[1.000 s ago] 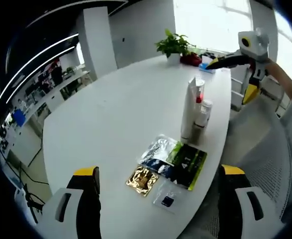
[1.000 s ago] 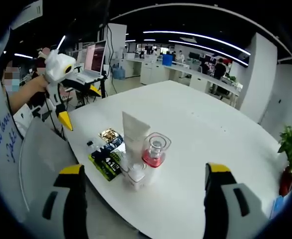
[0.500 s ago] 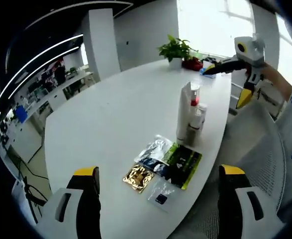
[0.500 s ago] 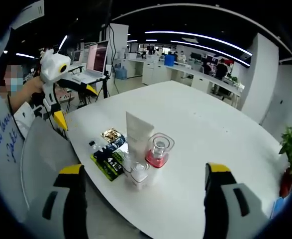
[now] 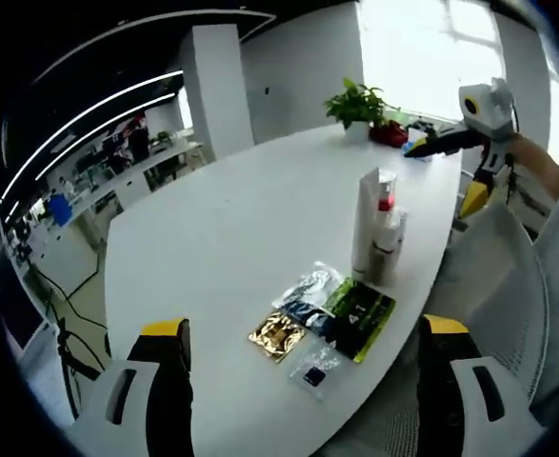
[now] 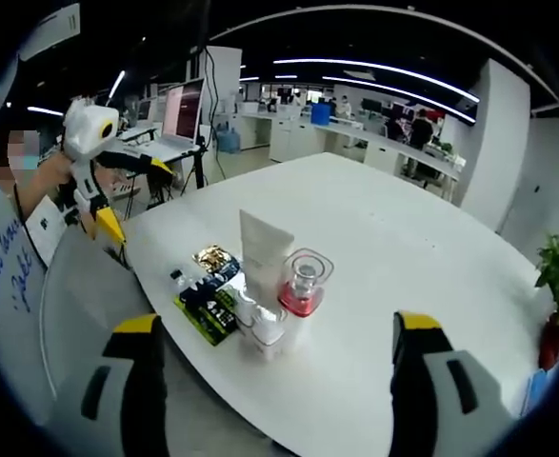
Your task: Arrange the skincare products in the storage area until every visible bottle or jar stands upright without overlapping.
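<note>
Three skincare products stand upright in a tight cluster near the white table's [image 5: 222,228] edge: a tall white tube [image 5: 369,224], a bottle with a red body and clear cap [image 5: 387,202], and a small white-capped bottle [image 5: 387,246]. The right gripper view shows the same tube [image 6: 260,249], red bottle [image 6: 303,286] and small bottle [image 6: 265,333]. My left gripper [image 5: 304,328] is open, held well back from them. My right gripper [image 6: 269,328] is open too, on the opposite side. Each gripper shows in the air in the other's view: the right [image 5: 452,169], the left [image 6: 131,195].
Several flat sachets [image 5: 329,314] lie beside the products, among them a gold one [image 5: 277,333] and a green-black one [image 6: 208,309]. A potted plant [image 5: 357,100] and a red item [image 5: 390,134] sit at the table's far end. A laptop [image 6: 182,114] stands off the table. A mesh chair [image 5: 508,286] is beside it.
Both views have shifted slightly with the hands. The products and sachets have stayed where they were, and both grippers have stayed open, away from the table.
</note>
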